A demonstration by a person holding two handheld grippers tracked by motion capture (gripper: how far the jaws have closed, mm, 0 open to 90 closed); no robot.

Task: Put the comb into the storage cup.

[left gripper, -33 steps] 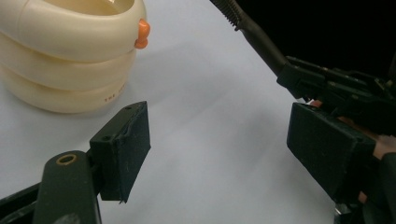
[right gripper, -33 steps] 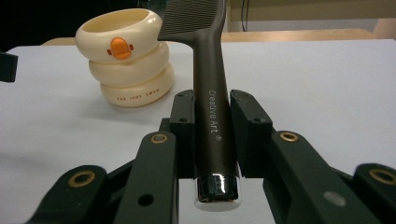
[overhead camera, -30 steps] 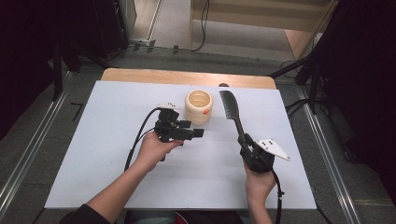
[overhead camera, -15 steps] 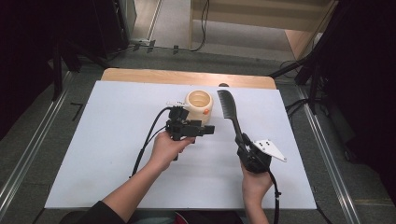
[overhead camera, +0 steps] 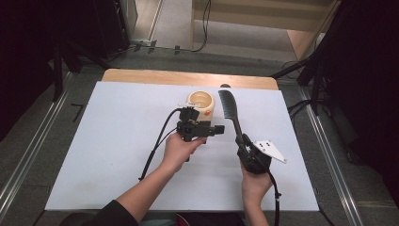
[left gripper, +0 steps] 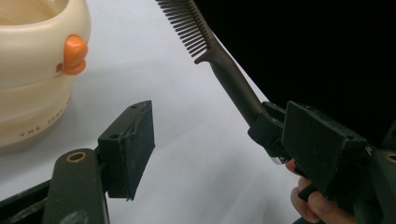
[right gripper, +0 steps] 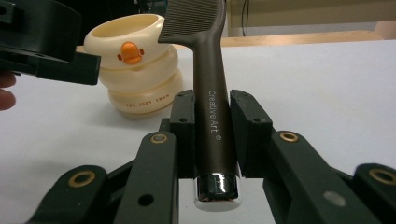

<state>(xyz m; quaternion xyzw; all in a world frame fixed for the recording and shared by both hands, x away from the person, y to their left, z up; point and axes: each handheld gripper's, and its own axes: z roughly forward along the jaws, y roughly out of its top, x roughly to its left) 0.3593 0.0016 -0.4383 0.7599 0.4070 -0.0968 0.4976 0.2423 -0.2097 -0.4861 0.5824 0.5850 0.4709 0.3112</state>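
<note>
Evidently the right gripper [right gripper: 212, 135] is clamping the comb [right gripper: 210, 93], light, stiff and slick, by its handle end, while the left gripper [left gripper: 224, 144], jaws gaping and empty, is nearing that handle.

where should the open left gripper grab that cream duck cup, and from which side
Grip the cup across its narrow waist between the two bulges, probably coming level from the person's side, where the left gripper already is. The bulges would likely keep the pads from slipping. The comb, held in the right gripper, crowds the cup's right side.
</note>
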